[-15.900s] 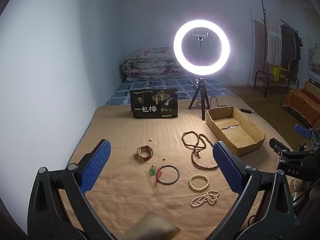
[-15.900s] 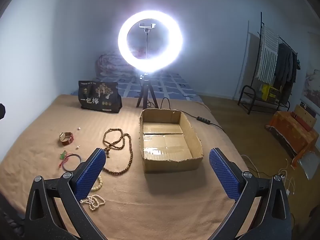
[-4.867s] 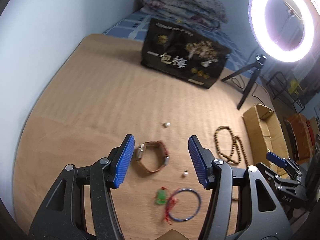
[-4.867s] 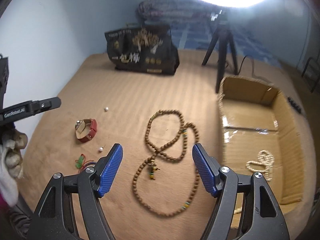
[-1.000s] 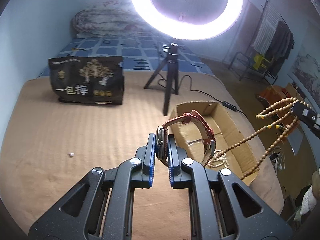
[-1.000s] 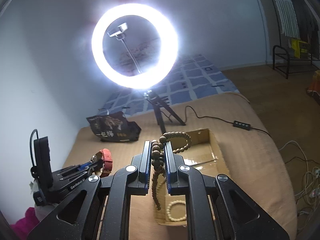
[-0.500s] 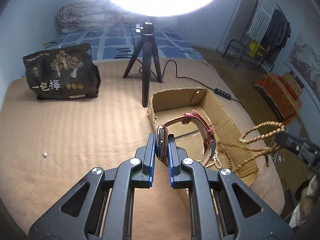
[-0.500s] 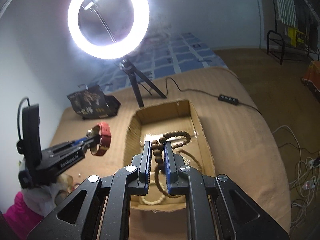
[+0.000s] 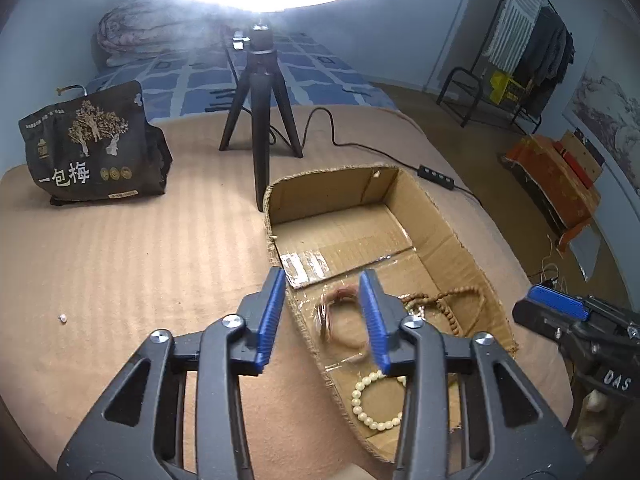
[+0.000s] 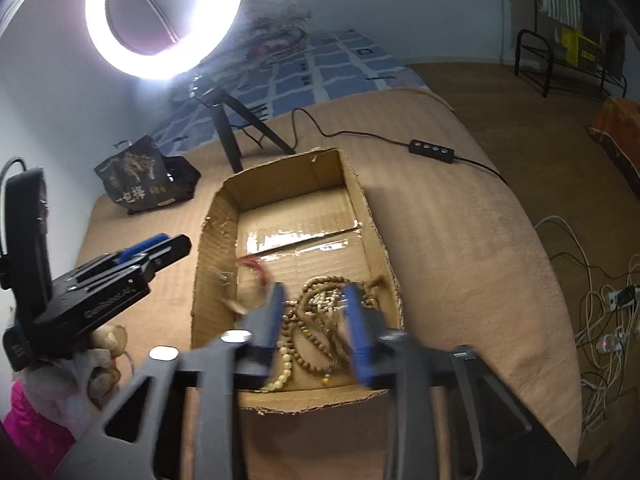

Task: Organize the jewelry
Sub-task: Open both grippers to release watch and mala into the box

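Over the open brown cardboard box (image 9: 436, 216), your left gripper (image 9: 324, 316) pitches steeply down, jaws opening, pads clear of the blurred red-strap watch (image 9: 340, 320) dropping between them. Your right gripper (image 10: 316, 328), at 3 o'clock in the left view, tilts down too, jaws opening, and the brown wooden bead necklace (image 10: 316, 320) lies released on the box floor. A cream bead bracelet (image 9: 376, 400) sits at 6 o'clock in the box. One tiny white pearl (image 9: 62, 317) lies at 9 o'clock on the tan blanket (image 9: 140, 248).

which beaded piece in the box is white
The pearl bracelet, a small closed ring at the box's near corner; the long bead necklace is brown.
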The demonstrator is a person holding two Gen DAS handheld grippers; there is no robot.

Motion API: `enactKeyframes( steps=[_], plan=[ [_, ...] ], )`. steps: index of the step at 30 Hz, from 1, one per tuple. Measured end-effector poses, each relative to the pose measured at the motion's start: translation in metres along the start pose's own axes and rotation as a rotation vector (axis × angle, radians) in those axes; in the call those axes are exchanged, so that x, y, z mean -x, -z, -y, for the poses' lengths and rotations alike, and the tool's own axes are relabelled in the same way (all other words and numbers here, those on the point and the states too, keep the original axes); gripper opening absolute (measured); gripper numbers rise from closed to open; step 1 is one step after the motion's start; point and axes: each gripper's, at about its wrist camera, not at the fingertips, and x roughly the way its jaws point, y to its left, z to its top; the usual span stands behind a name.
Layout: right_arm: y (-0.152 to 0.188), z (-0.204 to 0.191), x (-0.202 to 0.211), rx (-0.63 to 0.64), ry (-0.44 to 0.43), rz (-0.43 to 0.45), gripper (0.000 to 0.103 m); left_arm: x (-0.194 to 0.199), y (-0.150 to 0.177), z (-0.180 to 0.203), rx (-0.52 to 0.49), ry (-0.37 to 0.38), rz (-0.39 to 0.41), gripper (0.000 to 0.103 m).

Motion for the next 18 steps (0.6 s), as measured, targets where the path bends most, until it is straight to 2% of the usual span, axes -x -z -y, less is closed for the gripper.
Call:
enactKeyframes(
  steps=[1,2,18],
  plan=[
    [0.0,0.0,0.001,-0.002,0.007,0.008,0.053,0.001,-0.001,-0.001,0.005,0.001,-0.001,0.039],
    [0.0,0.0,0.002,-0.002,0.012,0.014,0.054,0.001,-0.001,-0.002,0.009,0.0,-0.001,0.039],
    [-0.003,-0.018,0.004,0.025,0.021,0.017,0.054,0.022,0.001,-0.02,0.014,-0.033,0.013,0.039]
  ],
)
